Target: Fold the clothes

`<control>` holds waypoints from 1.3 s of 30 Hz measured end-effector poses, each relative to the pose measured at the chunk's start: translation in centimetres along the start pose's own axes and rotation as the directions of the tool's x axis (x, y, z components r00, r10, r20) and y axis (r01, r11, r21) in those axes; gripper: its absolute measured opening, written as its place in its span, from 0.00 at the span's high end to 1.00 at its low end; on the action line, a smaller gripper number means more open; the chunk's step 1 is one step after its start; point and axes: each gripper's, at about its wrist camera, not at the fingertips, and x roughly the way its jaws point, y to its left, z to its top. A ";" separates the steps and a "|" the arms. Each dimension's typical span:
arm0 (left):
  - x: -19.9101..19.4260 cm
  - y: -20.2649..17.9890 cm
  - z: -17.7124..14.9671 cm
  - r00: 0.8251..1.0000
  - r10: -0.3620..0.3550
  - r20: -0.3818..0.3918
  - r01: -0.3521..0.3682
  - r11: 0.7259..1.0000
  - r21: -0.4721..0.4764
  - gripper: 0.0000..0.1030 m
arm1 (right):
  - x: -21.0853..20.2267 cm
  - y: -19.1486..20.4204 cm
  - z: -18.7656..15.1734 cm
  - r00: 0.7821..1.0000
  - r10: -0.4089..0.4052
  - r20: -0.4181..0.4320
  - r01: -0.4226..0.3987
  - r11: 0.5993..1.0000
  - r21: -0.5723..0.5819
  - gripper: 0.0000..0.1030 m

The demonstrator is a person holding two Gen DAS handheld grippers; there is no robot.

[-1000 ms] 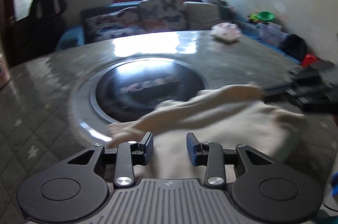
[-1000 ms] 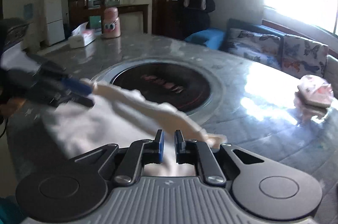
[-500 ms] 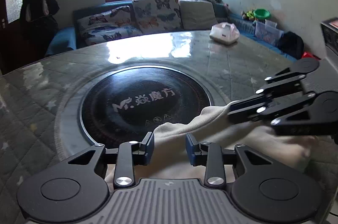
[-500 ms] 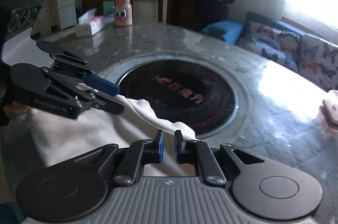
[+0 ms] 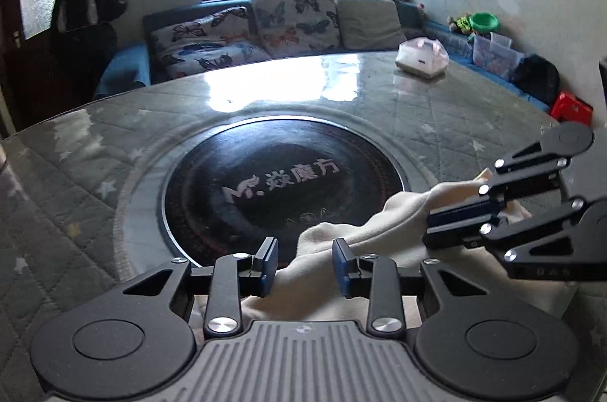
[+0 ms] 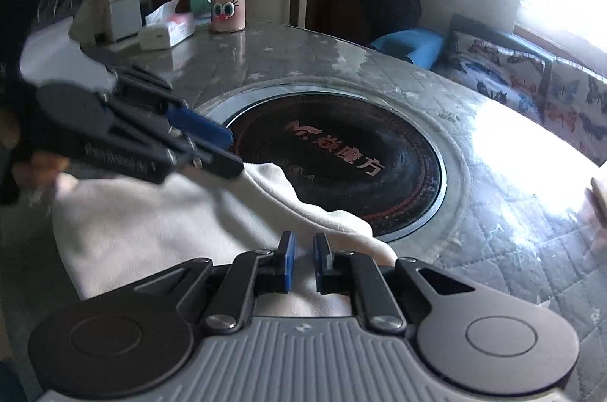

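A cream cloth garment (image 5: 364,231) lies bunched on the table's near edge, partly over the black round cooktop (image 5: 280,186); it also shows in the right wrist view (image 6: 159,223). My left gripper (image 5: 305,259) has its jaws apart with a fold of the cloth between them, and it shows from the side in the right wrist view (image 6: 224,151). My right gripper (image 6: 303,256) has a narrow gap with cloth between the pads; in the left wrist view (image 5: 444,231) it rests on the cloth at the right.
The round grey quilted table (image 5: 95,174) holds a pink pouch (image 5: 421,55), a tissue box (image 6: 167,30) and a pink bottle (image 6: 227,3) at the far side. A sofa with butterfly cushions (image 5: 265,22) stands behind. A person (image 5: 85,11) stands by the door.
Both grippers have drawn the cloth back toward the near edge, uncovering most of the cooktop. The two grippers have come closer together. The left jaws have opened a little wider.
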 end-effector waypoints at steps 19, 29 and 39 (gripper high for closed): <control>-7.4 -3.6 -7.3 0.999 -0.023 0.036 0.024 0.999 -0.031 0.69 | -7.8 5.5 -6.9 0.988 -0.008 0.155 -0.003 0.997 0.075 0.85; -8.2 -4.4 -6.4 0.997 -0.030 0.068 0.032 0.999 -0.022 0.69 | -10.1 4.0 -7.6 0.978 -0.070 0.195 0.036 0.984 0.173 0.84; -7.2 -3.6 -6.6 0.998 -0.046 0.032 0.047 0.998 -0.043 0.69 | -10.0 2.5 -9.4 0.990 -0.077 0.116 0.048 0.971 0.233 0.84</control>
